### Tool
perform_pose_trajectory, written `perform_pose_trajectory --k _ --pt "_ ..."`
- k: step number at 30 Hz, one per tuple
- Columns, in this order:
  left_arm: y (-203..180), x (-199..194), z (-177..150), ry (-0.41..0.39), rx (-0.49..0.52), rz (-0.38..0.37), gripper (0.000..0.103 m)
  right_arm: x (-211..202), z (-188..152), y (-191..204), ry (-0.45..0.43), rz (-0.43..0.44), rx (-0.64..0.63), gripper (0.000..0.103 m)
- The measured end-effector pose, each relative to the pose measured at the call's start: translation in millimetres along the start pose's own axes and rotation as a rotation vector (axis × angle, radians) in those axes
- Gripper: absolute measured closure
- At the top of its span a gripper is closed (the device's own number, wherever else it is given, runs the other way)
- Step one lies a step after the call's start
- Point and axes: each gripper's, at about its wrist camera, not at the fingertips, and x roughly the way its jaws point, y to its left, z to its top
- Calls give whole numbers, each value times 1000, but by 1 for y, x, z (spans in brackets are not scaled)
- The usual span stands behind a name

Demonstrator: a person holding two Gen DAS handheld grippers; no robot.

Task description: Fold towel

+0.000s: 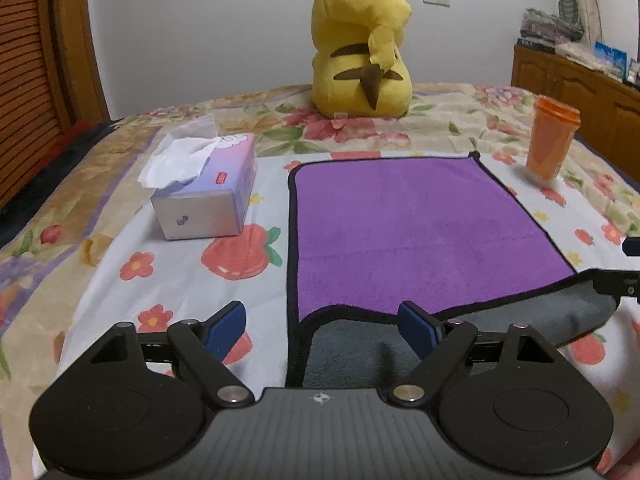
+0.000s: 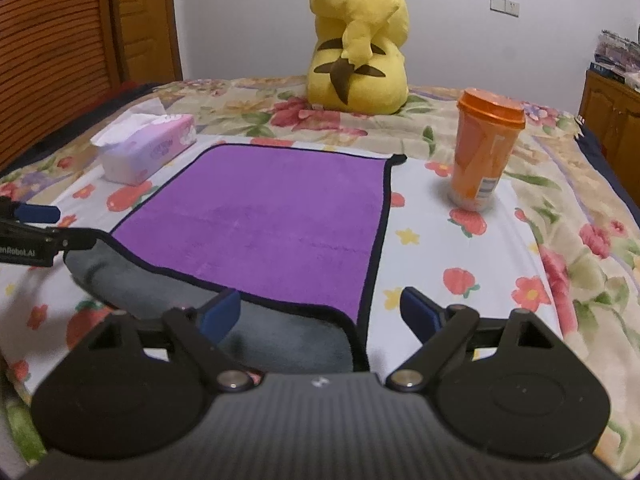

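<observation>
The purple towel (image 1: 420, 232) lies flat on the bed (image 1: 120, 280), its near edge turned over grey. Left tool (image 1: 322, 326) and right tool (image 2: 320, 312) hover released at its 6 o'clock corners, grasping nothing.

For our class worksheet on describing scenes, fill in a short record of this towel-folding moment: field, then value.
Surface: floral bedspread
Towel: purple towel lying flat, near edge turned over showing grey underside
Left gripper: open, at near-left corner
Right gripper: open, at near-right corner
Left of towel: tissue box
Right of towel: orange cup, upright
Behind towel: yellow plush toy, back to camera
</observation>
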Motion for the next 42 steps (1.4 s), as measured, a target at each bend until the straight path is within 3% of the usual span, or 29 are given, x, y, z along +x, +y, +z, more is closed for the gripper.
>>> perform_pose_trajectory --k 5,11,23,27,29,33,39,42 --pt "2 10 -1 23 10 -27 33 10 -1 -3 40 5 10 16" --pt "5 15 -3 51 -3 -66 49 19 -2 -6 91 44 30 24" --pt "7 21 -6 107 -29 -81 56 27 -5 -11 164 85 64 38" --pt "7 22 -7 119 -36 -84 68 27 -5 -11 163 87 64 53" --pt "7 23 -6 131 -43 -95 73 27 -4 -13 166 83 69 54" --pt "6 21 -7 131 -44 -103 82 31 -4 -18 177 78 78 72" --pt "5 21 -7 127 -39 -95 89 33 -5 -22 182 75 72 84" --pt "5 19 -6 117 -40 -101 93 33 -5 -22 184 78 62 97"
